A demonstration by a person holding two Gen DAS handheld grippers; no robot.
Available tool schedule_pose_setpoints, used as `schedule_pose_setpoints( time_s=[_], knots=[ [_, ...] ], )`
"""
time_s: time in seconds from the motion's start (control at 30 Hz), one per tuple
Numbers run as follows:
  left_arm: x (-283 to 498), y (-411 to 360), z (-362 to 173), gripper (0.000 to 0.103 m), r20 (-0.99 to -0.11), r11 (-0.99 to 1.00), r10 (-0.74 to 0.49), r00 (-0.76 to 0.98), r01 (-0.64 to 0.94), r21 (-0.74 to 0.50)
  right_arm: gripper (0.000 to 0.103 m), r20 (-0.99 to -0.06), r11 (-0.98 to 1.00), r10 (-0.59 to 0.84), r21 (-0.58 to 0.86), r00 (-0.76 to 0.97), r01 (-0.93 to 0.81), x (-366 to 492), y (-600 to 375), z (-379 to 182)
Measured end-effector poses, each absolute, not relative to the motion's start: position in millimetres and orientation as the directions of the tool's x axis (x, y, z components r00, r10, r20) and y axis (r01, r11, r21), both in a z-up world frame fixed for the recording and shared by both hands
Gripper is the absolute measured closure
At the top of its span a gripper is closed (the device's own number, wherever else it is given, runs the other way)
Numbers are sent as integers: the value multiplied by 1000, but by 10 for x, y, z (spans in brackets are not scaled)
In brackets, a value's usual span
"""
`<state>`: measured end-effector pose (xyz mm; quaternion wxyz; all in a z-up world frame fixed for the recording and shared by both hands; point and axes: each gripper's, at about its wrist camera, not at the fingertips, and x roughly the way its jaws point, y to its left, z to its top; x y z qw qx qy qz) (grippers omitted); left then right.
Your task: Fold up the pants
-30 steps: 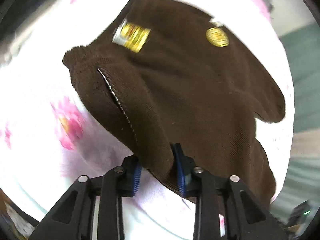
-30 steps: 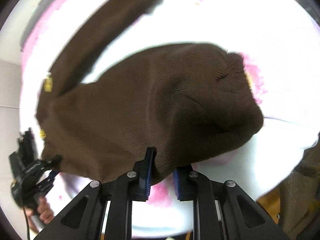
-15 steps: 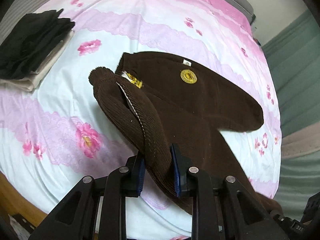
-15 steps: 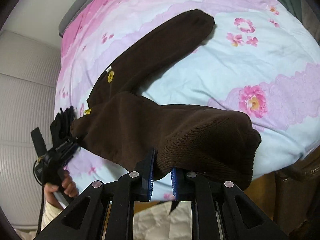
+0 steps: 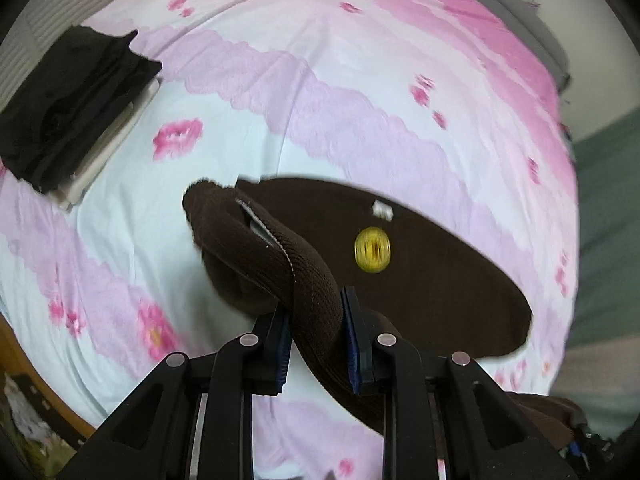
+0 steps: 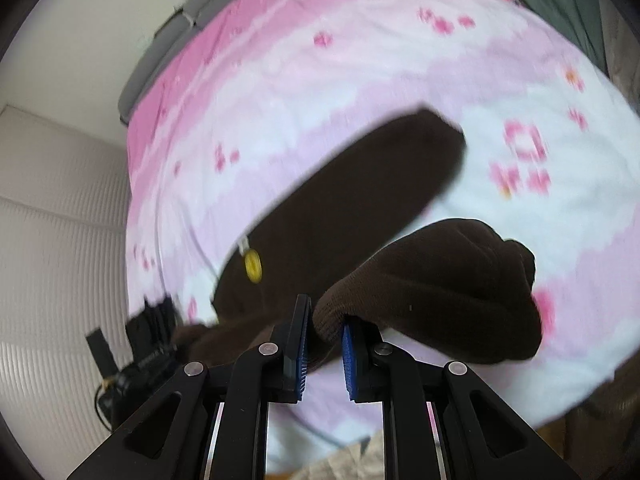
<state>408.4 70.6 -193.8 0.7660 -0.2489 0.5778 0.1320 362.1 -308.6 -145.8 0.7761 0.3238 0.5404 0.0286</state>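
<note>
Bed with a pink floral sheet [image 5: 320, 80] fills both views; pale ribbed wall panel on the left of the right-wrist view, a green curtain at the right edge of the left-wrist view.

Far left on the sheet: a folded stack [image 5: 76, 112], black garment on top of a cream one, well apart from the work.

Brown pants [image 5: 432, 280] sit mid-bed. One leg lies flat on the sheet, with a round yellow badge [image 5: 372, 249] and a small white tag just beside it. The other half is lifted off the sheet.

Left gripper [image 5: 316, 336]: jaws clamped tight on the ribbed waistband, which twists up through the blue pads, its pale inner seam showing.

Right gripper [image 6: 325, 334]: jaws narrow, pinching a bunched ribbed cuff end of the raised leg; the fabric hangs off to the right of the pads, clear of the sheet.

In the right-wrist view the flat leg [image 6: 360, 200] runs diagonally away toward the upper right. The left gripper's black body shows at the lower left, blurred.
</note>
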Motion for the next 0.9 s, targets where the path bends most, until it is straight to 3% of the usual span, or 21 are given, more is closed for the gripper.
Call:
schedule_pose_setpoints(
  time_s=[0.2, 0.43, 0.53, 0.57, 0.6, 0.63, 0.7, 0.83, 0.9],
  knots=[
    [4794, 639, -2224, 79, -972, 823, -54, 229, -541, -173, 87, -794, 726, 384, 575, 472, 377, 4488, -3194, -1622],
    [5332, 576, -2705, 78, -992, 828, -61, 109, -549, -111, 87, -858, 738, 341, 497, 383, 456, 5260, -3229, -2240],
    [5454, 549, -2768, 71, -994, 838, -65, 92, -535, -105, 87, -876, 751, 316, 466, 365, 469, 5381, -3252, -2346],
    [5477, 552, -2765, 61, -993, 841, -75, 95, -529, -114, 86, -875, 751, 317, 467, 366, 466, 5428, -3256, -2365],
    [5486, 562, -2744, 50, -989, 841, -94, 110, -523, -138, 81, -871, 747, 325, 475, 368, 465, 5462, -3273, -2385],
    [5484, 570, -2701, 34, -985, 840, -106, 133, -518, -160, 67, -869, 750, 333, 479, 365, 456, 5509, -3272, -2383],
    [5451, 564, -2554, 33, -975, 850, -105, 195, -492, -190, 46, -879, 779, 306, 452, 365, 434, 5549, -3288, -2325],
    [5319, 461, -2177, 25, -946, 913, -76, 314, -360, -193, 39, -870, 855, 214, 387, 445, 345, 5391, -3282, -1961],
    [5184, 383, -2045, 23, -931, 957, -37, 362, -255, -137, 34, -856, 889, 191, 358, 480, 285, 5282, -3256, -1816]
  ],
)
